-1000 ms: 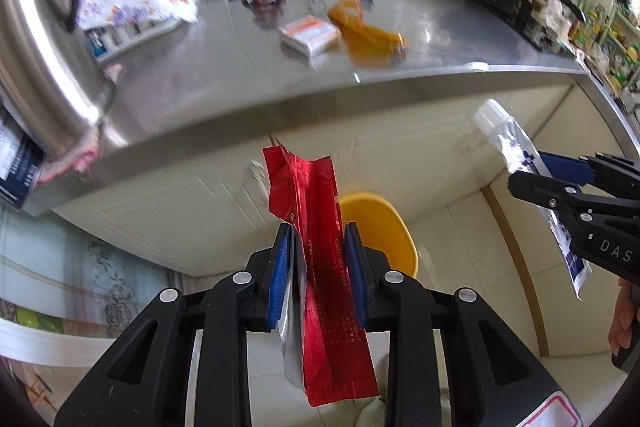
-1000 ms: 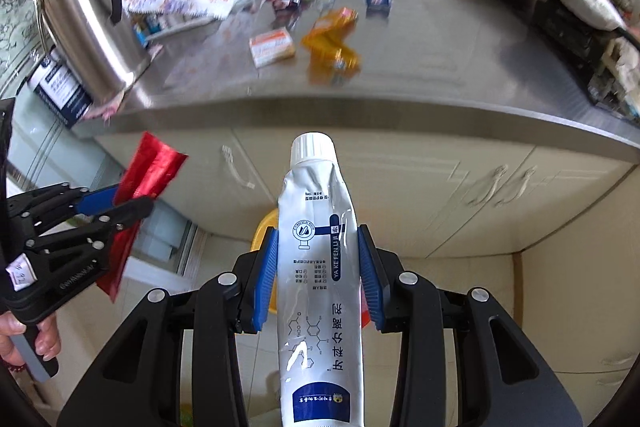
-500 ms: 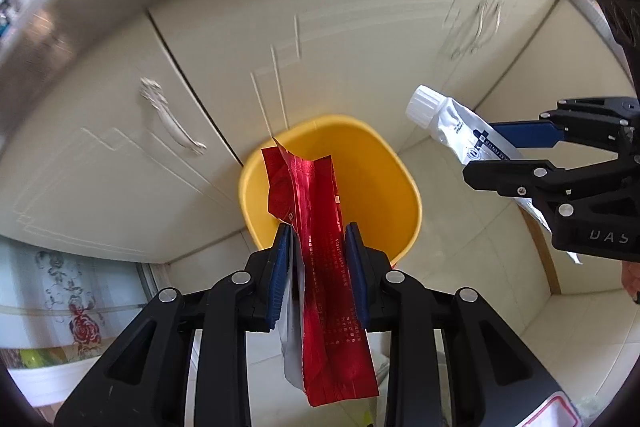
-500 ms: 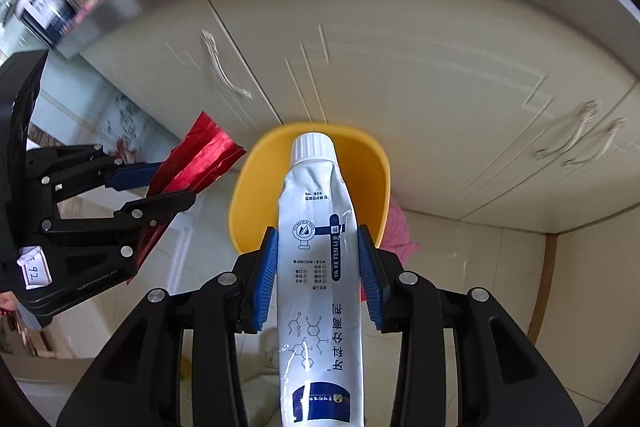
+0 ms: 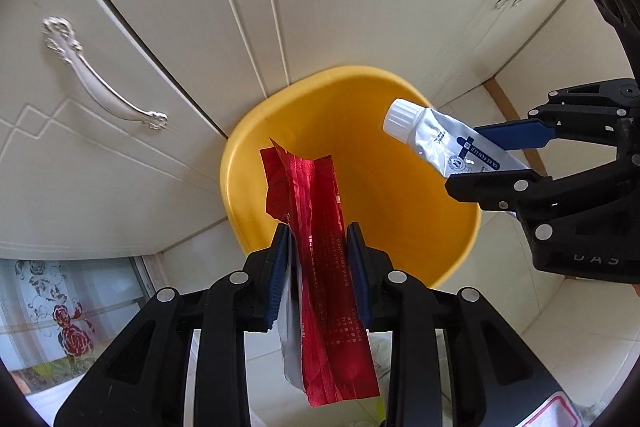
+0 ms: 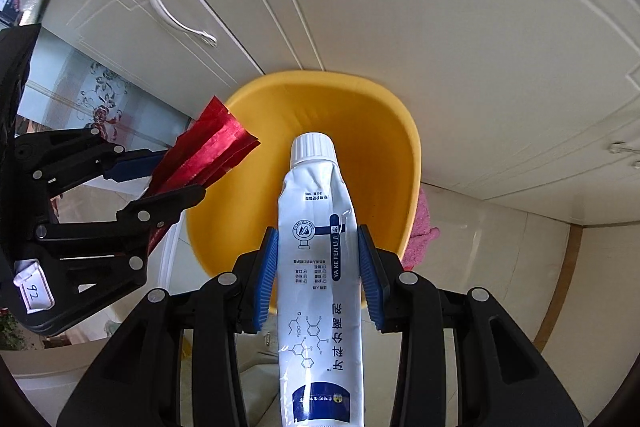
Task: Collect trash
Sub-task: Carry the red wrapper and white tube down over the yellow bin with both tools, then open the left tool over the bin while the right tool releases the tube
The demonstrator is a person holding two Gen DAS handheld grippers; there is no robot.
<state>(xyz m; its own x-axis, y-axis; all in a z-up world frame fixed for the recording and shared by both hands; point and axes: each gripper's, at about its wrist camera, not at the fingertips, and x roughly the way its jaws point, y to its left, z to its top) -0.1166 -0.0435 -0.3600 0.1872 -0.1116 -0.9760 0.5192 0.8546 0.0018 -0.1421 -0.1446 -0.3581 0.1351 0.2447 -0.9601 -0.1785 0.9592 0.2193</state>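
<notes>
Gripping a red foil wrapper (image 5: 320, 267) between its blue pads, the left gripper (image 5: 318, 267) is clamped across the wrapper's middle, the crumpled top pointing toward 12 o'clock and the tail hanging loose below. That wrapper looks very light, thin and limp, probably slick, so a hold across its flat width suits it and it should flutter rather than drop straight once freed. In its own view the right gripper (image 6: 318, 267) is clamped on a white toothpaste tube (image 6: 320, 267), pads pressing the tube's flanks at mid-body, cap aimed at 12 o'clock. I judge the tube soft-walled and squeezable, heavier than the wrapper, stiffest near the cap shoulder; mid-body is a fair hold so long as the squeeze stays gentle. Just beyond both loads sits the yellow bin (image 5: 460, 247), mouth open beneath them. From the left view the tube enters from 3 o'clock over the rim. Farther back stand cream cabinet doors (image 6: 440, 27) with a silver handle (image 5: 100, 83) at 10 o'clock.
</notes>
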